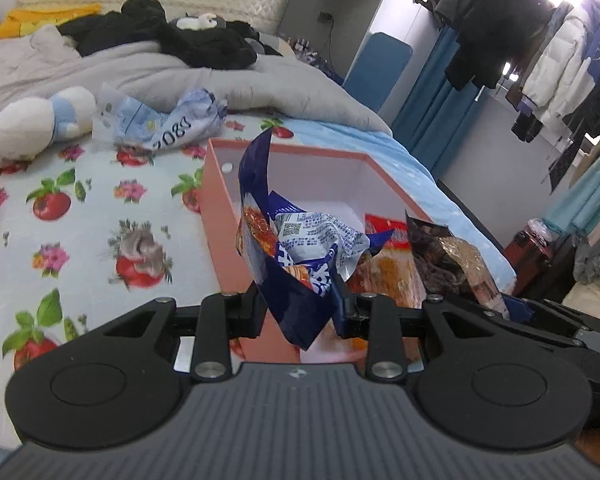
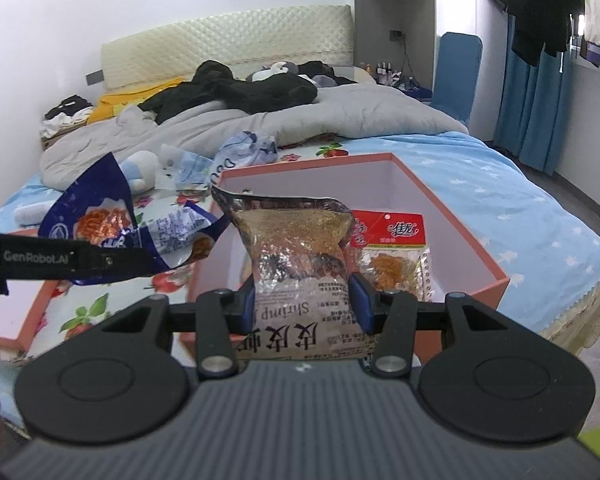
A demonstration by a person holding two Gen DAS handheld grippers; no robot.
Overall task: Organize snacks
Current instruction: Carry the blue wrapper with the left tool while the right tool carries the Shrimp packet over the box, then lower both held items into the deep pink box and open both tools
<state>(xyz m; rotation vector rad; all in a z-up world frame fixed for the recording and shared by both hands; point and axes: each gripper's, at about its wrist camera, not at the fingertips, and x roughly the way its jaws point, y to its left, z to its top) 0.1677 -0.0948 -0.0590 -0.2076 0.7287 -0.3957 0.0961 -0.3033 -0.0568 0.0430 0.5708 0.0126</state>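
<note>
A pink box [image 1: 216,208] with a white inside stands on the bed; it also shows in the right wrist view [image 2: 460,216]. A red-topped snack packet [image 2: 392,248] lies in it. My left gripper [image 1: 300,308] is shut on a blue snack bag [image 1: 288,264] and holds it over the box's near left edge; the bag also shows in the right wrist view [image 2: 100,220]. My right gripper [image 2: 302,304] is shut on a clear-and-gold shrimp snack bag [image 2: 300,264] held over the box's near side; it shows in the left wrist view [image 1: 452,264] too.
A floral sheet [image 1: 80,216] covers the bed. A plush toy [image 1: 40,120] and a crumpled blue-white plastic bag [image 1: 168,120] lie beyond the box. A grey duvet [image 1: 220,76] with black clothes lies further back. A pink lid [image 2: 32,312] lies at the left. The bed edge runs at the right.
</note>
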